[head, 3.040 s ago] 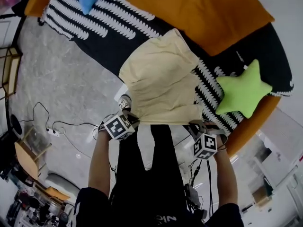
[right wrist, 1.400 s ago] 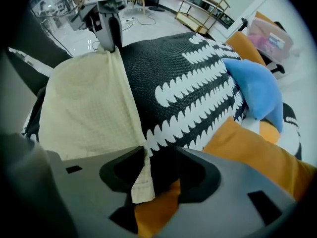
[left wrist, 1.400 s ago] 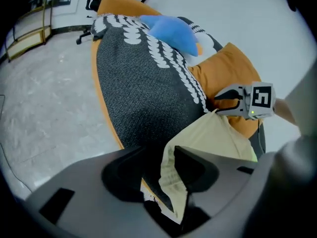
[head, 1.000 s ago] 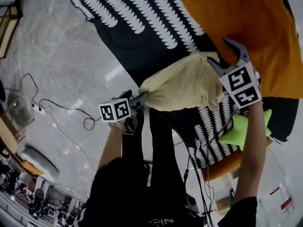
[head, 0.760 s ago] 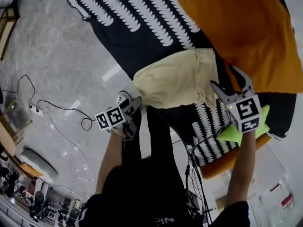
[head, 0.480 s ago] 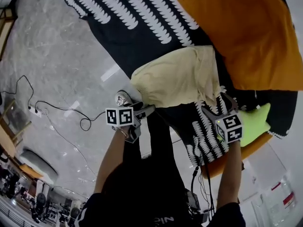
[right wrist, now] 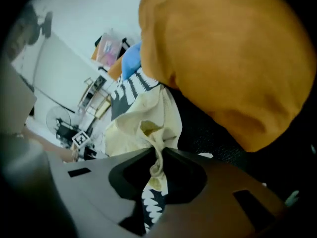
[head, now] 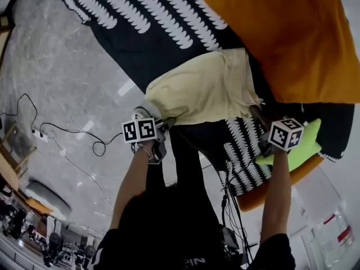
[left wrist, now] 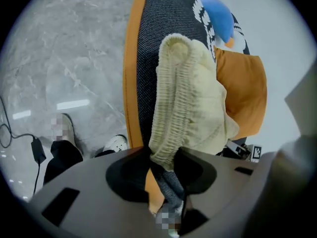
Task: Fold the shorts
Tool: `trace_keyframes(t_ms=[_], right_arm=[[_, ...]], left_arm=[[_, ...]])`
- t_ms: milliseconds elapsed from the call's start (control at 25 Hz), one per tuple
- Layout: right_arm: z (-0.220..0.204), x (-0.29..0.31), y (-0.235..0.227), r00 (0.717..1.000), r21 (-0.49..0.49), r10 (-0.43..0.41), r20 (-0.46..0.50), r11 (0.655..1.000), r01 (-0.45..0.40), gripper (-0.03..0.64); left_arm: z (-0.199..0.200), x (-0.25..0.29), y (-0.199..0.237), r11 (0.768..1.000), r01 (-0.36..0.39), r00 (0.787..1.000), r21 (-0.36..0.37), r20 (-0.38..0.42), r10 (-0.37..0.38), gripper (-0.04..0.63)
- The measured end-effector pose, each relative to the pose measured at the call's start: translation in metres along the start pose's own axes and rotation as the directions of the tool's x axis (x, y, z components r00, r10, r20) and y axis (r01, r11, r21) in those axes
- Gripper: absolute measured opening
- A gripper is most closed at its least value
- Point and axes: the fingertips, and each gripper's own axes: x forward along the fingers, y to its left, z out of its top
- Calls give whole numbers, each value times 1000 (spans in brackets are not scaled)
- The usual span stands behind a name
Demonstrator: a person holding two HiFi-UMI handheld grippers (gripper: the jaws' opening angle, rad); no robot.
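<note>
Closest to us, our left gripper [left wrist: 166,158] has just been closing and now clamps the ribbed waistband of the pale yellow shorts [head: 205,89]. A white shoe [left wrist: 115,143] and a cable [head: 67,134] lie on the grey floor [head: 56,66] beside it. Our right gripper [right wrist: 157,160] has also just been closing, and it pinches a bunched corner of the shorts, with a green star cushion [head: 306,138] just beside it. The shorts lie across the black-and-white cover [head: 152,32] at its near edge. Beyond them an orange cushion [head: 292,32] crowds their far side, and a blue cushion [left wrist: 218,19] sits farther back.
</note>
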Motion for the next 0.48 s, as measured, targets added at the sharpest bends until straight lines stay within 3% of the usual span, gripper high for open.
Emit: trace_keyframes(t_ms=[80,160,240,280,320,360,440,480], right_arm=[[9,-12,-4,998,128,31,49,991,-37,54],[4,-23,-23,999,308,1,36,951,-12,71],[-20,-35,-58,995,514,-103,-12,852,94,52],[-34,-41,-76,986,590,-164,-31,794,150,9],[-45,-48,-89,977,630,-211,-38,753,187,9],[-51,-53,-94,971,637,-237,-28,745,200,9],[-45,-60,-83,971,592,-232,47,790,160,22],[-38,-60,-70,973,563,-208,98,818,118,79]], left_arm=[[-2,-5,-3,1000,-8,1000,25,-7,8,124],[-4,-9,-4,999,-18,1000,28,0,18,116],[-8,-13,0,999,-36,999,19,4,36,114],[-9,-14,3,999,-43,999,15,3,43,114],[-11,-14,6,999,-47,999,13,0,47,114],[-12,-14,7,999,-49,999,18,-7,49,114],[-10,-15,8,998,-53,998,41,-22,54,114],[-9,-16,8,997,-56,998,47,-26,58,114]])
